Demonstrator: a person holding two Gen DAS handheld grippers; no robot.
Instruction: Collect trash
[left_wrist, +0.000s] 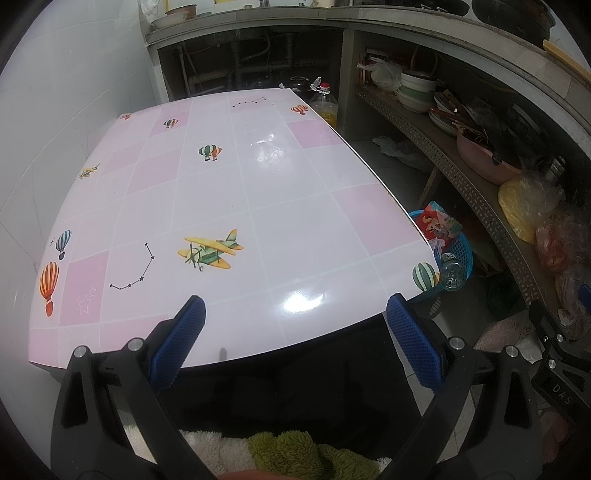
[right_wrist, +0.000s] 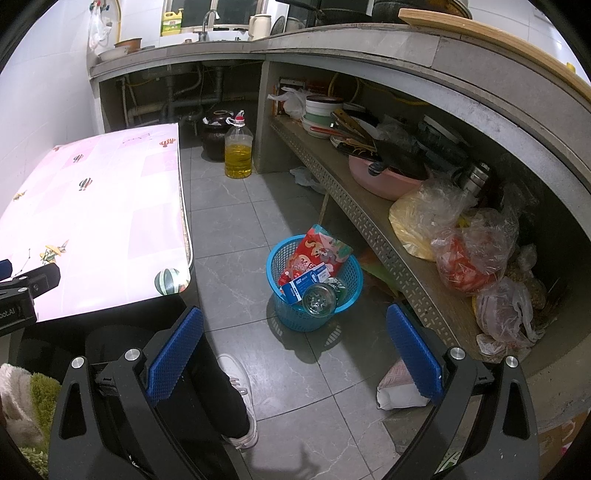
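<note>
A blue plastic basket (right_wrist: 347, 282) stands on the floor to the right of the table. It holds a red snack bag (right_wrist: 319, 249), a small blue and white box (right_wrist: 304, 282) and a clear plastic bottle (right_wrist: 319, 302). The basket also shows in the left wrist view (left_wrist: 461, 254) past the table's right edge. My left gripper (left_wrist: 295, 314) is open and empty over the near edge of the pink tabletop (left_wrist: 229, 192). My right gripper (right_wrist: 293, 325) is open and empty above the floor, just in front of the basket.
A low shelf (right_wrist: 369, 218) on the right carries bowls, a pink basin and plastic bags. An oil bottle (right_wrist: 238, 151) and a dark jar (right_wrist: 214, 134) stand on the floor by the sink. A white bag (right_wrist: 399, 387) lies on the floor near my right fingers. The person's shoe (right_wrist: 240, 387) is below.
</note>
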